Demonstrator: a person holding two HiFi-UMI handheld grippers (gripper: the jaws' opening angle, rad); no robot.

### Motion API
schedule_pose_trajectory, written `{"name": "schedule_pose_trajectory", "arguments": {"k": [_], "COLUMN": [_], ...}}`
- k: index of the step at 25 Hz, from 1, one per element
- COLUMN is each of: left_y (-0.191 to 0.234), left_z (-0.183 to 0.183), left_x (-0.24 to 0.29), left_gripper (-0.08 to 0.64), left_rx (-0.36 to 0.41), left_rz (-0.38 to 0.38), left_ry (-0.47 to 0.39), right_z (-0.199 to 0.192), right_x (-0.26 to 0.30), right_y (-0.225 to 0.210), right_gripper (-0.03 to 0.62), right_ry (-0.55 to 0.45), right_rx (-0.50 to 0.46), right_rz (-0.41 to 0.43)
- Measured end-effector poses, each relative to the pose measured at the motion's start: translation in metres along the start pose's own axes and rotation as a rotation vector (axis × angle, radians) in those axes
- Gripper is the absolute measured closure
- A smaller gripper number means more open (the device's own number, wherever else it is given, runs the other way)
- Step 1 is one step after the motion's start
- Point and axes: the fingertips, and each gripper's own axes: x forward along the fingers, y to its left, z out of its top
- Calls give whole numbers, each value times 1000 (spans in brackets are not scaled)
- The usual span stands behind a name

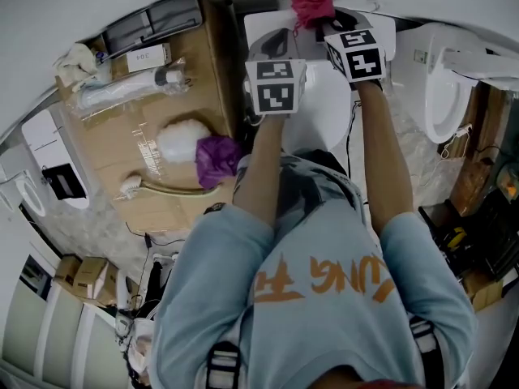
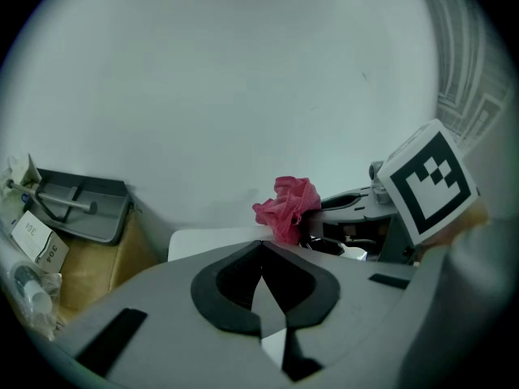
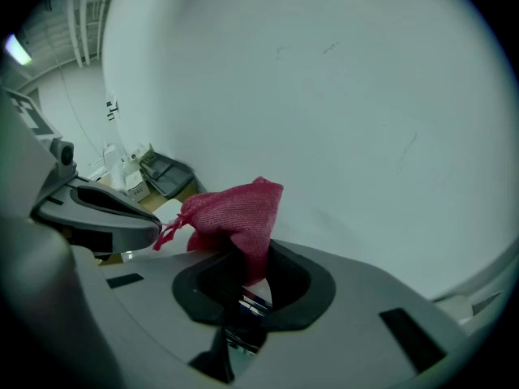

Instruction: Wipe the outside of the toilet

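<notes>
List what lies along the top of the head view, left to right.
From the left: white rag → grey tray → left gripper → right gripper holding the red cloth → another toilet.

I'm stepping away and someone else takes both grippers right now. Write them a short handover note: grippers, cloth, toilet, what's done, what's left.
Left gripper: jaws together, nothing in them, held over the tank top.
Right gripper: shut on the red cloth, which is bunched up close to the wall behind the tank.
Toilet: straight ahead of the person, under both grippers.
Done: the cloth is in hand. The pictures do not show which surfaces have been wiped.
Left: probably bring the cloth down onto the tank, then work over the rest of the outside.
</notes>
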Motion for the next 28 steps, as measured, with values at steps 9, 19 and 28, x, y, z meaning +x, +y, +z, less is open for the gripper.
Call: {"name": "schedule_pose_trajectory", "arguments": {"k": [9,19,28], "left_y": [-14,-39,-54], "left_z": [3,3,-5], "left_x": [11,24,25], "left_gripper": [535,535,535], "left_rx": [23,52,71], "left_rz": [-20,-59,-76], "left_ry": [20,35,52], "right_z": [-12,-30,-45], "right_x": [-8,-23,-35], "right_y": [-33,-67,-91], "right_gripper": [515,515,515], "right_ry": [-31,-54,-74], "right_rx": [107,159,194], "right_rz": [-49,-99,-140]}}
